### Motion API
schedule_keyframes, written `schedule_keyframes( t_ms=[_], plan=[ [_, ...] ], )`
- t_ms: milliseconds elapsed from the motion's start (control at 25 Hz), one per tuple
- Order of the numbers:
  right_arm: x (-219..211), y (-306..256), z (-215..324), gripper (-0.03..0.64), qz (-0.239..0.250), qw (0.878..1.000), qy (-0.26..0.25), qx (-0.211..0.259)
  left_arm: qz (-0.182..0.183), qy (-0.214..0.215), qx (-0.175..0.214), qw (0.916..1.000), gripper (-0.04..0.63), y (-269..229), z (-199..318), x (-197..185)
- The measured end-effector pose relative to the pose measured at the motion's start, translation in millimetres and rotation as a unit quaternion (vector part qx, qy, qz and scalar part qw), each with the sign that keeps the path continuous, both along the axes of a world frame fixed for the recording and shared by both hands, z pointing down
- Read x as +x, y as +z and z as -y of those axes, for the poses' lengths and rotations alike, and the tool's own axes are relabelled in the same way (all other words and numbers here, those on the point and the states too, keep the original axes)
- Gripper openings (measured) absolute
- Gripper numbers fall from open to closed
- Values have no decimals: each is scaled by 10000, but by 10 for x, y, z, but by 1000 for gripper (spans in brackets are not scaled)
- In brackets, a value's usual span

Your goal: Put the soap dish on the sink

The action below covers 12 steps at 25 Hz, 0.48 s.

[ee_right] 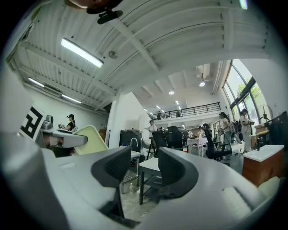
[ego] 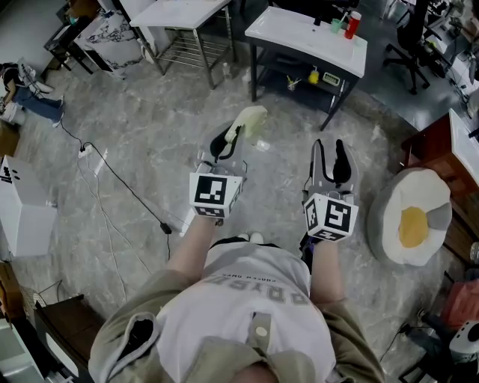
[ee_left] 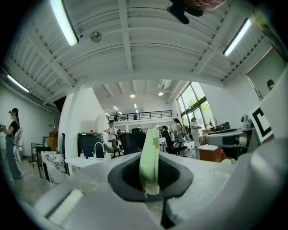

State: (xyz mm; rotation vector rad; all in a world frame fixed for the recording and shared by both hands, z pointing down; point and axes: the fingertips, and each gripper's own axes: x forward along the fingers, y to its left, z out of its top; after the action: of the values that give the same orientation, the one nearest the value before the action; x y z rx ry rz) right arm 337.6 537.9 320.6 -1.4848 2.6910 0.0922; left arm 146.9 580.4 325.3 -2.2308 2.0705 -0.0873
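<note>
Grey marbled floor (ego: 150,135) fills this workshop room, and above it, roughly in the middle of the head view, hangs the one pale green soap dish (ego: 249,120). The left claw (ego: 224,146) is pinching it by its near edge, so the dish stands on edge between the pads and juts forward, likely a firm way to carry it level across the room. Just to its right the right claw (ego: 331,153) is spread wide with nothing between its pads, probably kept free to steady the dish when it is set down. That makes two claws, one loaded and one empty. Far ahead and to the right stands the single white sink (ego: 299,34) on a black frame, well apart from the dish, so the placing is not yet done. One red bottle (ego: 352,25) stands at its far right corner. A second white desk (ego: 183,13) sits far left, one fried-egg cushion (ego: 410,217) lies at the right, and one cable (ego: 112,179) trails across the floor at the left.
</note>
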Motion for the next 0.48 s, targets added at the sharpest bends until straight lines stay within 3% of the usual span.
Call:
schedule_keyframes(
  t_ms=[480],
  plan=[
    [-198,262,477,195,-129,9995,-40,-270,-8,-195,-360,9992,26,274,434,-424]
  ],
)
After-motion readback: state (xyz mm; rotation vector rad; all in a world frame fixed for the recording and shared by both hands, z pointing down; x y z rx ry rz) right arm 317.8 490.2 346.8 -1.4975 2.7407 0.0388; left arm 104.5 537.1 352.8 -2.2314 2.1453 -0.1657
